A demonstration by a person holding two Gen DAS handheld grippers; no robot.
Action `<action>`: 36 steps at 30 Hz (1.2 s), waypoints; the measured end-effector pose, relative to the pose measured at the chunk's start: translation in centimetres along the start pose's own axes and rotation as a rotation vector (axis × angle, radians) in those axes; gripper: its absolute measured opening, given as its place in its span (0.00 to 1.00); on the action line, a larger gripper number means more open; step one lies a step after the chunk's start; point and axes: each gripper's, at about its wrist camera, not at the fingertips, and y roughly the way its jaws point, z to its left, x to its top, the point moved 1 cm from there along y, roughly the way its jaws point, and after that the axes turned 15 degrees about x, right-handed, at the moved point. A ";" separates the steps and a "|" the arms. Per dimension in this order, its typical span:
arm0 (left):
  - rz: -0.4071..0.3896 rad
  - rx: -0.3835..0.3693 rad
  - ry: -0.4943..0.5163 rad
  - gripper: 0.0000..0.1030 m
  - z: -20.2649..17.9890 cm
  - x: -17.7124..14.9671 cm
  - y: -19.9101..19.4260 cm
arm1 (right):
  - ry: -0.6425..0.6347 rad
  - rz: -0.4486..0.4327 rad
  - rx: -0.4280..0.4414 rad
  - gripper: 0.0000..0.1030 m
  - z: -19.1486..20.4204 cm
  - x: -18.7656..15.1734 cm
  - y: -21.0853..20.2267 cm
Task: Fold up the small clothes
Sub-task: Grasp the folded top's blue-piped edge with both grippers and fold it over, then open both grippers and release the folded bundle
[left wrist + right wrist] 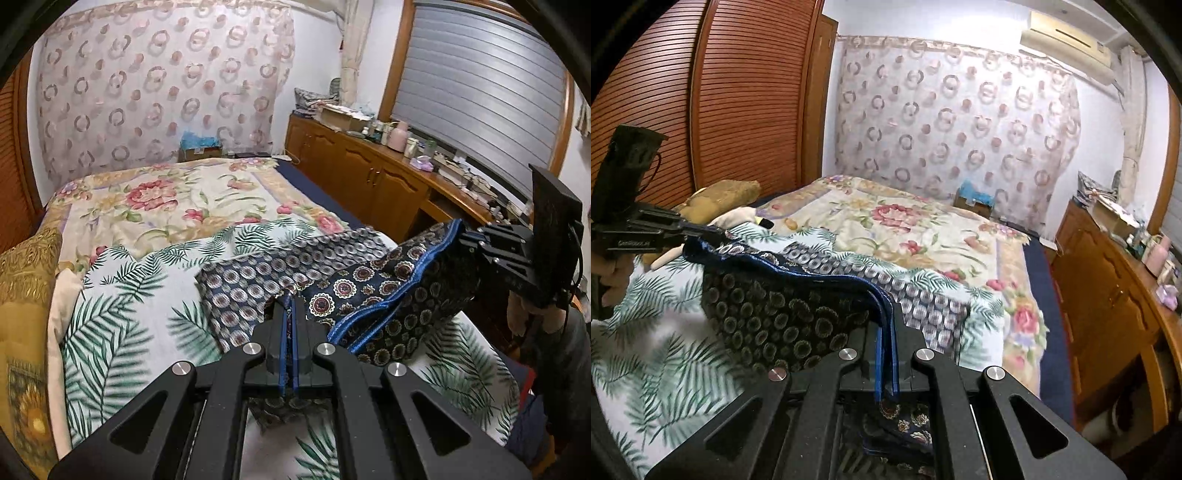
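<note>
The left gripper is closed tightly on the blue-trimmed edge of a dark patterned garment, and the blue hem runs between its two black fingers. The right gripper is also clenched on the blue hem of the same garment, at another corner. In the left wrist view, the right gripper appears at the right side, pinching the cloth high above the bed. In the right wrist view, the left gripper appears at the far left, holding the other end of the hem. The garment hangs stretched between both grippers, lifted over a white sheet with green palm leaves. A second cloth with grey circles lies on this sheet, partly under the lifted garment. Farther back, a floral blanket covers the bed. A wooden cabinet with many small objects stands along the right side, and a curtain with ring pattern hangs behind the bed.
</note>
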 end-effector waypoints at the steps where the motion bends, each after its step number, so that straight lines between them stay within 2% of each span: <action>1: 0.007 0.007 -0.003 0.02 0.3 0.3 0.7 | 0.001 0.005 0.004 0.03 -0.6 0.4 1.0; 8: 0.076 0.030 -0.011 0.03 1.6 1.1 4.8 | 0.059 0.059 0.052 0.03 -5.8 1.0 6.9; 10: 0.090 0.027 -0.002 0.07 1.7 0.8 5.3 | 0.071 0.086 0.053 0.03 -6.6 1.2 8.5; 12: 0.101 0.030 -0.002 0.16 1.9 0.6 5.6 | 0.080 0.106 0.060 0.03 -7.4 1.3 9.6; 13: 0.103 0.033 -0.005 0.25 2.1 0.5 5.6 | 0.084 0.115 0.058 0.03 -7.6 1.4 10.1; 14: 0.100 0.041 -0.006 0.39 2.3 0.5 5.6 | 0.088 0.120 0.057 0.03 -8.0 1.5 10.3; 17: 0.084 0.048 -0.009 0.58 2.9 0.4 5.3 | 0.104 0.128 0.052 0.03 -8.8 2.1 11.0; 19: 0.082 0.040 -0.025 0.64 3.5 0.4 5.1 | 0.113 0.132 0.045 0.04 -9.2 2.6 11.3; 20: 0.080 0.036 -0.032 0.64 3.7 0.4 5.0 | 0.116 0.139 0.039 0.12 -9.4 2.8 11.6; 23: 0.064 0.030 -0.049 0.66 4.2 0.3 4.5 | 0.123 0.161 0.002 0.28 -9.3 3.3 11.9; 24: 0.059 0.037 -0.051 0.66 4.4 0.3 4.5 | 0.126 0.158 -0.003 0.31 -9.2 3.6 11.7; 26: 0.068 0.055 -0.042 0.66 4.5 0.3 5.0 | 0.133 0.145 -0.022 0.50 -9.0 4.0 11.0; 29: 0.086 0.064 -0.033 0.66 4.4 0.4 6.1 | 0.148 0.102 -0.040 0.64 -8.8 4.1 9.3; 33: 0.121 0.090 -0.003 0.66 4.4 0.6 8.4 | 0.181 0.087 -0.067 0.70 -8.4 3.1 7.0; 36: 0.150 0.095 0.001 0.66 4.6 0.6 10.0 | 0.197 0.131 -0.081 0.70 -8.2 1.3 6.4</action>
